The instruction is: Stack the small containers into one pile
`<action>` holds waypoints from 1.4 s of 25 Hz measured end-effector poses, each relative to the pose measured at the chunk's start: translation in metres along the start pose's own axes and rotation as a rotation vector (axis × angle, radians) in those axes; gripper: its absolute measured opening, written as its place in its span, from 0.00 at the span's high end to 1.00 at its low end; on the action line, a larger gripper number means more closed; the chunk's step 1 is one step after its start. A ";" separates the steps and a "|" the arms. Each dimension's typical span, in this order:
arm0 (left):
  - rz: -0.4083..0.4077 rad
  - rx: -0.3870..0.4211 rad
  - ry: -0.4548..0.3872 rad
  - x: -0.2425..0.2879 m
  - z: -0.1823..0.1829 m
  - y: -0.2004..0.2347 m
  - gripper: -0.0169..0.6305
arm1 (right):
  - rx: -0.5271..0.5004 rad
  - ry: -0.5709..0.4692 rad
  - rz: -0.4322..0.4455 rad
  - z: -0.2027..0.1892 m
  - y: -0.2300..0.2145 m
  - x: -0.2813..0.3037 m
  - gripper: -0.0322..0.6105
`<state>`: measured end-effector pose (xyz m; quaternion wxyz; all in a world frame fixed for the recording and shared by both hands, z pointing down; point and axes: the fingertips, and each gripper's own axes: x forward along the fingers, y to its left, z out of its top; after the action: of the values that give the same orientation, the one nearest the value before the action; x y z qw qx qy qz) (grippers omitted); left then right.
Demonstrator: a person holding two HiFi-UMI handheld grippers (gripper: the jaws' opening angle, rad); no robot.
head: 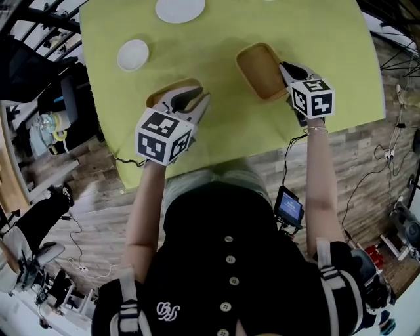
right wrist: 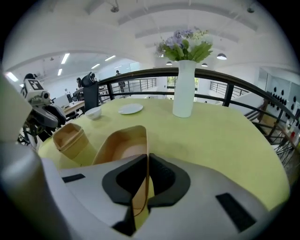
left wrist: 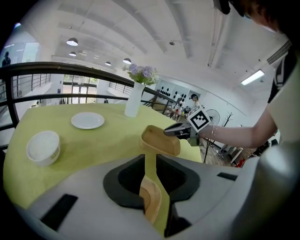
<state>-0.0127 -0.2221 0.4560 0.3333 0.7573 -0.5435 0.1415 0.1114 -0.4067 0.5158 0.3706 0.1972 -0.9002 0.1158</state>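
2 kraft paper containers over yellow-green tablecloth point(head: 216, 125), apart, not stacked. R container point(head: 259, 69): open side up, long axis runs away from person, slightly angled. The right gripper point(head: 285, 67) is clamped on its thin side wall. L container point(head: 172, 86): long axis across table, tipped, rim looks doubled. The left gripper point(head: 197, 98) pinches its wall. Also 1 white plate point(head: 179, 9), 1 white bowl point(head: 133, 54) (print too small to read), 1 white vase point(right wrist: 183, 89) w/ flowers point(right wrist: 183, 44).

White plate point(head: 180, 10), white bowl point(head: 133, 54) and flower vase point(right wrist: 183, 89) sit on green tablecloth point(head: 216, 125).
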 end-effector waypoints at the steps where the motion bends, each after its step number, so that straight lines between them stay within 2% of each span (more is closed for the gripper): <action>1: 0.002 0.006 -0.002 -0.004 0.000 0.002 0.84 | 0.006 -0.015 0.012 0.004 0.005 -0.003 0.90; 9: 0.030 0.011 -0.036 -0.033 -0.002 0.002 0.82 | 0.000 -0.120 0.120 0.041 0.053 -0.037 0.91; 13: 0.057 -0.006 -0.059 -0.050 -0.008 0.009 0.81 | -0.087 -0.146 0.209 0.066 0.088 -0.043 0.90; 21: 0.121 -0.068 -0.105 -0.082 -0.021 0.026 0.80 | -0.230 -0.136 0.397 0.096 0.155 -0.031 0.90; 27: 0.156 -0.123 -0.120 -0.103 -0.039 0.040 0.79 | -0.355 -0.086 0.534 0.109 0.204 -0.016 0.90; 35: 0.184 -0.211 -0.120 -0.116 -0.069 0.066 0.79 | -0.522 0.048 0.711 0.107 0.255 0.022 0.90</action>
<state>-0.1055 -0.1049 0.4631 0.3636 0.6721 -0.6414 0.0679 -0.0819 -0.2224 0.4408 0.3660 -0.2278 -0.9023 0.0097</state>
